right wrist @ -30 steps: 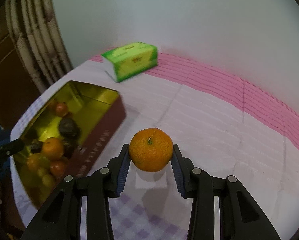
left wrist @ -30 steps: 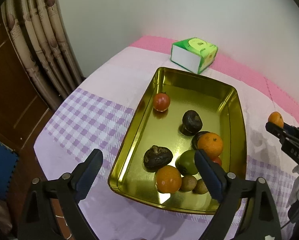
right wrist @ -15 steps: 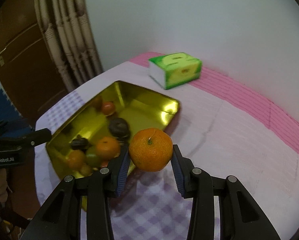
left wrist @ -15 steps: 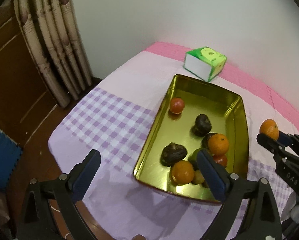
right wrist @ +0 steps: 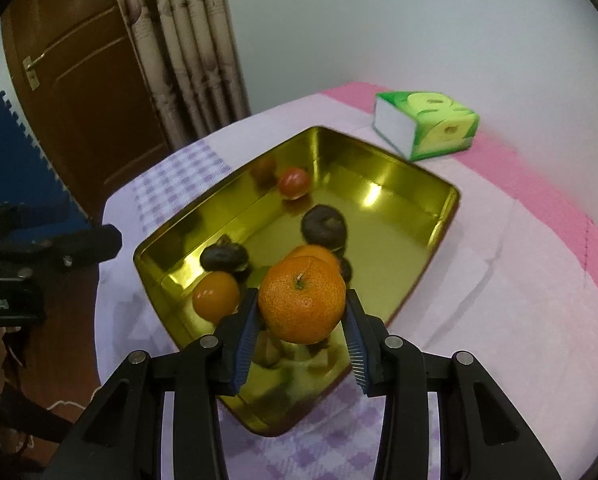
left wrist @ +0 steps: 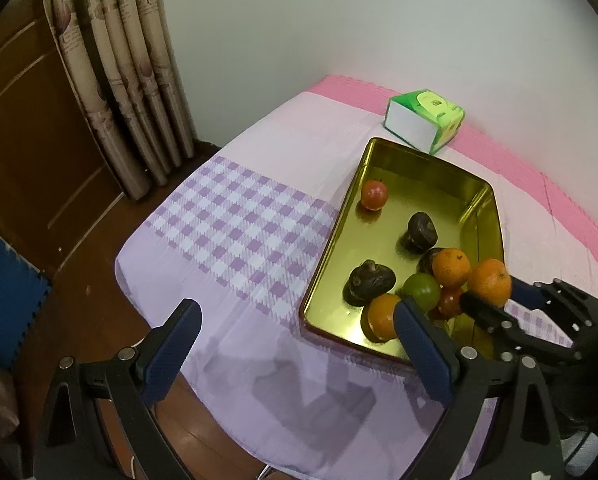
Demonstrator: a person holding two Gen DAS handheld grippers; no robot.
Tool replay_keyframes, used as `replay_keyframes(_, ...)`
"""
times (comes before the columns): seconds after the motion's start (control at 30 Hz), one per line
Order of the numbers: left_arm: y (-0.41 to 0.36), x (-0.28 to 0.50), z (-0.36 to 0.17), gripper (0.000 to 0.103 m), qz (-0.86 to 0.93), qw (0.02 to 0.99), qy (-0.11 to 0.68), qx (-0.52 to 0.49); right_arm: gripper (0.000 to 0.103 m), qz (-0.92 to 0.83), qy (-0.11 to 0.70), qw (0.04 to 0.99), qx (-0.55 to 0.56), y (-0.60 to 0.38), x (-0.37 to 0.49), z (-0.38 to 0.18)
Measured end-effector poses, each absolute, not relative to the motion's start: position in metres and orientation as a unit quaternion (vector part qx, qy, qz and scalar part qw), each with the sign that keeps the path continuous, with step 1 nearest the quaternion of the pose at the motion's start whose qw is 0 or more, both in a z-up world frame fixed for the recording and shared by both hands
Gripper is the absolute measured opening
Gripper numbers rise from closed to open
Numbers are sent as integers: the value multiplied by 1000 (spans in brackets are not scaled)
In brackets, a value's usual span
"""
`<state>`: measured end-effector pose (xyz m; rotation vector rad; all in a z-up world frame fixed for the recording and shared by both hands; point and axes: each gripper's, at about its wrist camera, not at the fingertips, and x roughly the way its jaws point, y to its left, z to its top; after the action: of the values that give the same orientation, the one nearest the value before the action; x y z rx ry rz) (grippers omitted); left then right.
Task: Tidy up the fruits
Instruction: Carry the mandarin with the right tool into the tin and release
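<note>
Gripping a round orange mandarin (right wrist: 301, 304), the right gripper (right wrist: 301, 334) is held above the near end of the shiny golden metal tray (right wrist: 439, 236), where other fruits are gathered. The left gripper (left wrist: 295, 344) is kept wide open, with nothing in it, beside the tray.

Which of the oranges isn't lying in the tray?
The orange clamped in the right tongs, held in the air over the tray's near end. The other two oranges rest inside among the fruit.

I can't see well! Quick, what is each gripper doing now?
Left gripper: open, holding nothing.
Right gripper: closed on a mandarin orange above the gold tray.
</note>
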<state>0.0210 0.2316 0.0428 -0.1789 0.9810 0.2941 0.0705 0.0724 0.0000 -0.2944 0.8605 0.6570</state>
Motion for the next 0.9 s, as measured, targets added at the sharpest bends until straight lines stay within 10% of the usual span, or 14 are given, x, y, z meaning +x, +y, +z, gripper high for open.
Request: replay_keyframes(0.9, 237, 10, 37, 95, 143, 862, 476, -96, 43, 295, 419, 844, -158, 93, 72, -19)
